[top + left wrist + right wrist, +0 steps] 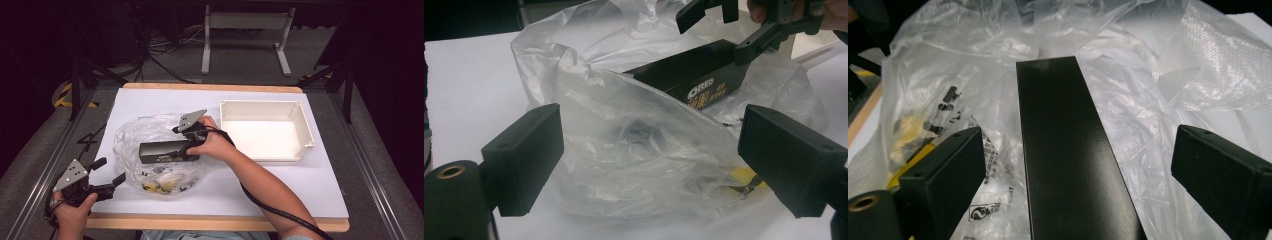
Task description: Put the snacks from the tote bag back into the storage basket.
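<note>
A person working at a table point(320, 190) covered in white paper brought the right gripper point(189, 136) down over a long black box point(167, 151) that lay on a crumpled clear plastic bag point(131, 137) near the middle of the table, toward its left half. The gripper's jaws stood apart, one on each side of the box, which ran lengthwise up between them in the right gripper view point(1068, 150); neither jaw appeared to touch it yet, so the box rested free on the plastic rather than clamped. That straddling stance looked like the set-up for a grasp across the box's narrow width, the only span the jaws could close on. The left gripper point(107, 176) was held low near the table's front left corner, its jaws also wide apart and empty, pointed at the near side of the bag point(634, 150), seemingly ready to pin or pull the plastic while the box came out. Small yellow and black printed packets point(159, 184) lay inside the bag close to the front edge. An empty white tray point(307, 132) sat at the table's far right, well apart from the bag, a likely destination for the box, whose gold-lettered label point(708, 92) faced the left gripper.
</note>
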The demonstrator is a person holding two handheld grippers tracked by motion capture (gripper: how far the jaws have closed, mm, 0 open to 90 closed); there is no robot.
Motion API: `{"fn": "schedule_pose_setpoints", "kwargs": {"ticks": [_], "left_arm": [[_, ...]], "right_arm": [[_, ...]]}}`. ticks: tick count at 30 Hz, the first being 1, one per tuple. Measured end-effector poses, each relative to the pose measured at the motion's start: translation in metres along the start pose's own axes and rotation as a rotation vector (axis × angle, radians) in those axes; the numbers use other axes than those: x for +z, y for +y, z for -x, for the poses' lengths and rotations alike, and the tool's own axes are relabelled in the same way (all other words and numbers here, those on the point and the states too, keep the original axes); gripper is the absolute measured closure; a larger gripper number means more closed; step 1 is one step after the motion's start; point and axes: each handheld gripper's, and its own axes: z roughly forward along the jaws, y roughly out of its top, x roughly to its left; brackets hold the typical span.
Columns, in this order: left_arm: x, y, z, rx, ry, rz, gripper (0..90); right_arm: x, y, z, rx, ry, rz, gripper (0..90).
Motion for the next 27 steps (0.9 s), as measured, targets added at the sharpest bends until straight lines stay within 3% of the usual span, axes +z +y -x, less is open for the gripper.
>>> {"fn": "schedule_pose_setpoints", "kwargs": {"ticks": [9, 16, 27], "left_arm": [[0.0, 0.0, 0.0, -0.008, -0.003, 0.009, 12.0], [0.0, 0.0, -0.001, -0.018, -0.013, 0.016, 12.0], [-0.001, 0.001, -0.001, -0.014, -0.015, 0.005, 12.0]], "right_arm": [[0.017, 0.0, -0.001, -0.003, 0.021, -0.051, 7.4], [0.024, -0.002, -0.001, 0.007, 0.026, -0.058, 7.4], [0.029, -0.004, 0.001, -0.017, 0.02, -0.101, 9.3]]}}
